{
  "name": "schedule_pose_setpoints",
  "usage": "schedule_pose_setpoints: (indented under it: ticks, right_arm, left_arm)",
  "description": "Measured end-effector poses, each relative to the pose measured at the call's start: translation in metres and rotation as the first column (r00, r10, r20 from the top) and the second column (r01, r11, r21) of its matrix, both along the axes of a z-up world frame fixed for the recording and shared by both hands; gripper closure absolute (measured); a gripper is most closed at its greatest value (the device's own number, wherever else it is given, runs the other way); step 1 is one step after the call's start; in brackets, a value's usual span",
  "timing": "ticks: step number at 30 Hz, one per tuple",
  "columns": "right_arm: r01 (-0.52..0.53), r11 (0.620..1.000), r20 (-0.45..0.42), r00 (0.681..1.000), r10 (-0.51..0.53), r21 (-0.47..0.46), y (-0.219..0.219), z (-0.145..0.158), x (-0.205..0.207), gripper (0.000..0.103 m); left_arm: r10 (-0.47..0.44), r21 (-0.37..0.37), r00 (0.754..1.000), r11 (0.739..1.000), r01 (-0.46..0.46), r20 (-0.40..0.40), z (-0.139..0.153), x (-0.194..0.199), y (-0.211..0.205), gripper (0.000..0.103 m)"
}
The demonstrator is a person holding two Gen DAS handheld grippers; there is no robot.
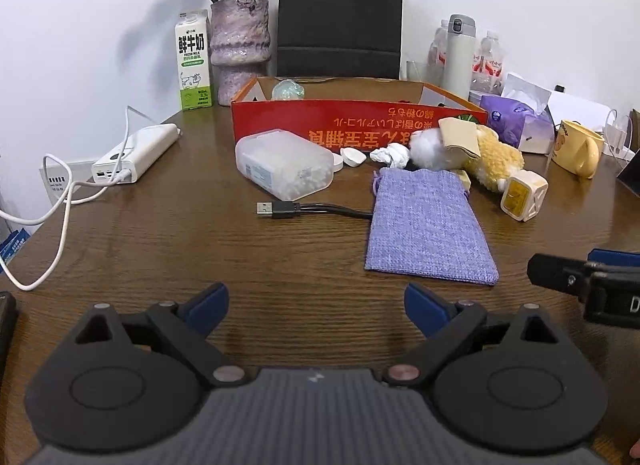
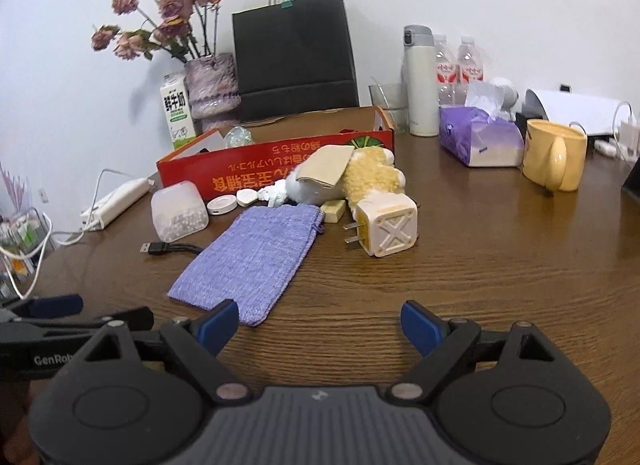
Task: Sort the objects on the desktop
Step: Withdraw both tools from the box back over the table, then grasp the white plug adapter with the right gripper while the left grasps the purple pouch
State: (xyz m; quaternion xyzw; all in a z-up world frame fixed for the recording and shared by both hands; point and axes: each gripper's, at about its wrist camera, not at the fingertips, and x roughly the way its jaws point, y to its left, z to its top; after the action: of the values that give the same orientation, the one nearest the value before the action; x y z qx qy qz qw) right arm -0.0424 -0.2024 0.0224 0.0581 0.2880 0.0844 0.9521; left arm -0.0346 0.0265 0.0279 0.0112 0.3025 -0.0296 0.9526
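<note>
The black USB cable (image 1: 316, 210) runs under the woven lilac drawstring pouch (image 1: 428, 225), so its far end is hidden. A folded tan card (image 2: 326, 167) covers the head of the yellow-and-white plush toy (image 2: 372, 177) near the red cardboard box (image 2: 276, 169). The small beige block (image 2: 334, 211) beside the pouch is too small to identify. At the desk's right edge, a dark flat object (image 2: 632, 185) is cut off.

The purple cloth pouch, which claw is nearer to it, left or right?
Right. The right claw has one fingertip at the near corner of the purple cloth pouch, jaws wide open. The left claw hangs open over bare table, apart from the pouch's near edge.
</note>
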Motion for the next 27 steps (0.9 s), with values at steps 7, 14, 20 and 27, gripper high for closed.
schedule_pose_setpoints:
  ticks: [7,14,20,27]
  right_arm:
    - [0.007,1.0,-0.017,1.0,-0.006,0.013,-0.002,-0.001,0.003,0.016]
    - [0.048,0.99,0.012,0.999,-0.047,-0.133,-0.003,0.007,0.034,0.017]
    - [0.036,0.988,-0.034,0.999,-0.042,-0.147,-0.022,0.005,0.099,0.033]
    - [0.025,0.999,-0.029,0.999,-0.026,-0.039,-0.043,-0.005,0.108,0.045]
  left_arm:
    - [0.013,-0.011,1.0,1.0,-0.013,0.027,0.002,-0.003,0.003,0.006]
    - [-0.143,-0.076,0.99,0.987,0.142,0.003,0.014,0.047,-0.014,0.009]
    - [-0.31,-0.049,0.948,0.951,0.307,-0.079,0.005,0.108,-0.06,0.007]
    - [-0.272,-0.017,0.96,0.962,0.272,-0.06,-0.004,0.117,-0.072,0.084]
